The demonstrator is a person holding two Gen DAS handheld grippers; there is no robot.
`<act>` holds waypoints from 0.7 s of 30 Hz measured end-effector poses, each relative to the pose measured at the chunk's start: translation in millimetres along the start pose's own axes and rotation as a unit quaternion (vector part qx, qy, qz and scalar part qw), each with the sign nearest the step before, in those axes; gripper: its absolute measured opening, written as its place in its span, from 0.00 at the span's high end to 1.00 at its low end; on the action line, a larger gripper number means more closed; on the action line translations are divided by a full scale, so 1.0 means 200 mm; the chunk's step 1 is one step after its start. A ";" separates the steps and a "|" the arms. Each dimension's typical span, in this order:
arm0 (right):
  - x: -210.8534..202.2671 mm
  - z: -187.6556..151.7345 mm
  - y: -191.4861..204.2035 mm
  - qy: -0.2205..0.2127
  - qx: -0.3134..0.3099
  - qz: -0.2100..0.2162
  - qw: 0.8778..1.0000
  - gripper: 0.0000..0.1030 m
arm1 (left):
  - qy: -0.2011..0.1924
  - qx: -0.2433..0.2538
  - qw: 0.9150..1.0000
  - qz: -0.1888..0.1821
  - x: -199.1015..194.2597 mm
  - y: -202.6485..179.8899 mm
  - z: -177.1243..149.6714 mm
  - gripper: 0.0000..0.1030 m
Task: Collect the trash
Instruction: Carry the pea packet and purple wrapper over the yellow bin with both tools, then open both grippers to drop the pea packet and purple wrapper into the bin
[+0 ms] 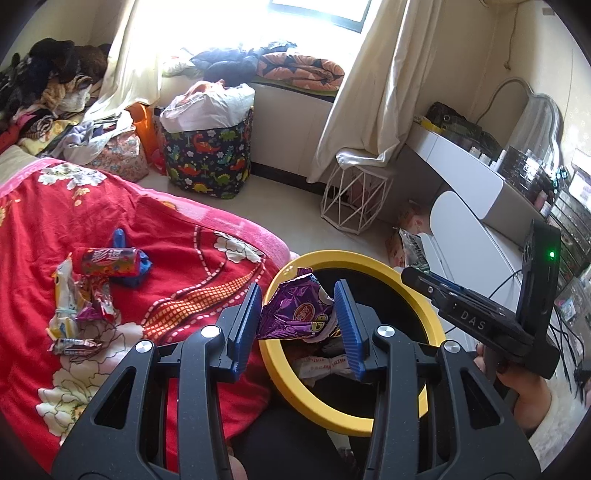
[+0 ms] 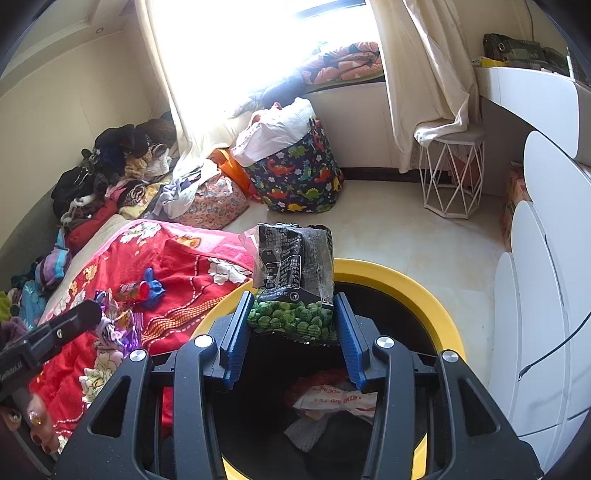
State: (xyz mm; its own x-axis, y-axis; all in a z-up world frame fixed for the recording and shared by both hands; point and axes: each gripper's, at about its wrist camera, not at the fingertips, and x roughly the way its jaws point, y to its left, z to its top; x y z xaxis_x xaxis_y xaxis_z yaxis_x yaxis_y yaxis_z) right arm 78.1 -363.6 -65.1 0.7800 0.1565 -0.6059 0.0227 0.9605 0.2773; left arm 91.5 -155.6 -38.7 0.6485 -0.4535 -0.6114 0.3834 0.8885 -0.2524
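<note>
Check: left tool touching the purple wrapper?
Touching. Left wrist view shows the left tool with both blue pads pressed against the purple wrapper.

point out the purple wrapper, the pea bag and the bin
purple wrapper [image 1: 295,314], left wrist view, middle of the foil
pea bag [image 2: 291,273], right wrist view, black printed panel
bin [image 2: 417,284], right wrist view, yellow rim

Bin [image 2: 391,275]: near rim cut off by the gripper body.
Window [image 1: 317,9]: glare (blown white) hides everything outside.
</note>
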 end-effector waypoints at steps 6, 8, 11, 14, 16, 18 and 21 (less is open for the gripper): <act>0.01 0.00 -0.04 0.003 0.010 -0.005 1.000 0.58 | 0.013 0.014 1.000 -0.009 0.05 -0.06 -0.03 0.67; 0.02 -0.01 -0.05 0.004 0.013 -0.007 1.000 0.58 | 0.018 0.019 1.000 -0.012 0.07 -0.08 -0.04 0.67; 0.02 -0.01 -0.07 0.006 0.019 -0.009 1.000 0.58 | 0.025 0.025 0.999 -0.015 0.09 -0.10 -0.05 0.67; 0.04 -0.01 -0.09 0.010 0.025 -0.012 1.000 0.58 | 0.034 0.032 0.999 -0.019 0.13 -0.13 -0.07 0.67; 0.05 -0.02 -0.10 0.013 0.027 -0.014 0.999 0.58 | 0.040 0.035 0.998 -0.021 0.15 -0.14 -0.08 0.67; 0.06 -0.02 -0.11 0.015 0.028 -0.017 0.999 0.58 | 0.045 0.038 0.998 -0.023 0.17 -0.16 -0.09 0.67; 0.08 -0.03 -0.14 0.021 0.033 -0.019 0.999 0.58 | 0.056 0.042 0.997 -0.025 0.21 -0.17 -0.11 0.67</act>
State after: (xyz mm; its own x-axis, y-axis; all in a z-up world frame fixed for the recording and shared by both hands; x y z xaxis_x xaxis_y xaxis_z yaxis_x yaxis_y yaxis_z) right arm 85.1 -386.6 -87.3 0.7512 0.1318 -0.6468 0.0928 0.9490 0.3012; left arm 91.7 -204.4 -72.4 0.5517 -0.4816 -0.6809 0.4693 0.8542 -0.2239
